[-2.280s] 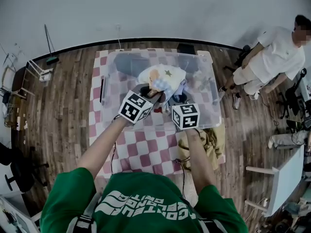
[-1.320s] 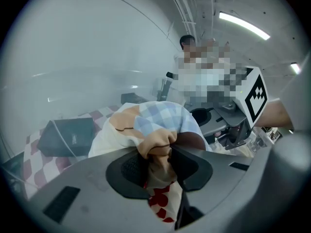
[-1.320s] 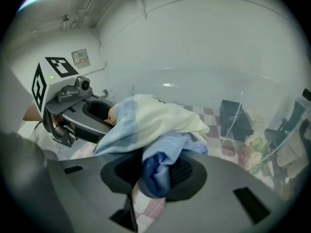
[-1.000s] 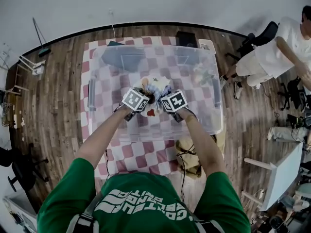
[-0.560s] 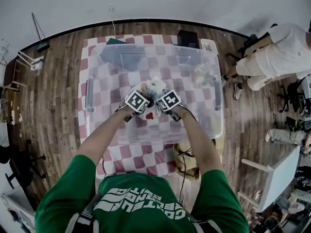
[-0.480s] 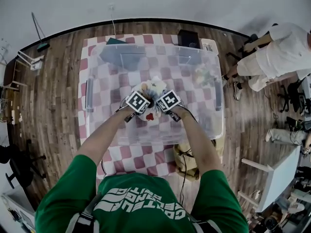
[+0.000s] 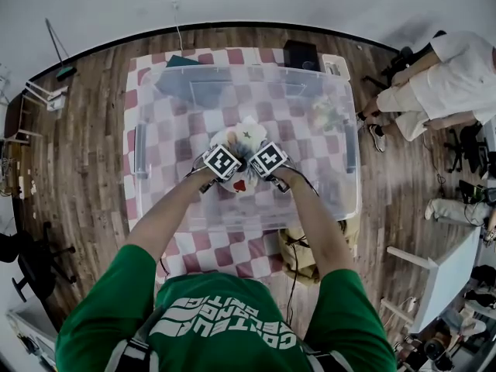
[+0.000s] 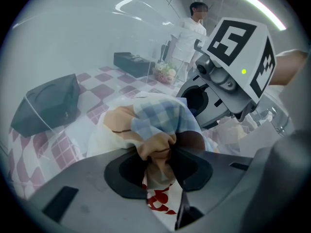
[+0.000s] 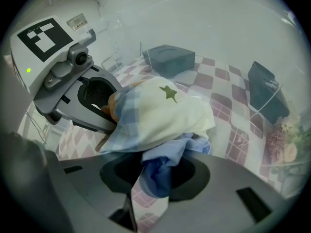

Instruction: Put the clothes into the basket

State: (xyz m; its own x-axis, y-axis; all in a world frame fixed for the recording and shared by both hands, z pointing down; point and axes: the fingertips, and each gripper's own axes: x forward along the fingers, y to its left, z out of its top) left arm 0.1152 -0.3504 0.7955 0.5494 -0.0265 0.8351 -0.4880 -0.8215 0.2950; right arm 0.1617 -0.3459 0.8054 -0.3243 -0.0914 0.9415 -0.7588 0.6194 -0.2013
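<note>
A folded bundle of clothes (image 7: pixel 243 141), cream with a green star, blue check and orange patches, hangs inside the clear plastic basket (image 7: pixel 341 122) near its middle. My left gripper (image 7: pixel 229 167) is shut on the bundle's orange and cream fold (image 8: pixel 155 152). My right gripper (image 7: pixel 260 163) is shut on its blue cloth (image 9: pixel 158 171). The two grippers sit close side by side on the bundle's near edge, each showing in the other's view: the right gripper (image 8: pixel 228 76), the left gripper (image 9: pixel 73 89). A red-printed white piece (image 7: pixel 239 184) dangles below them.
The basket stands on a pink-and-white checked cloth (image 7: pixel 225 246) over a table. Dark objects (image 7: pixel 194 91) lie behind the basket's far wall. A tan garment (image 7: pixel 298 242) lies at the table's near right edge. People (image 7: pixel 442 76) are at the far right on the wooden floor.
Both grippers have carried the bundle down and forward into the basket's middle and drawn closer together. Over the last half second they have barely moved.
</note>
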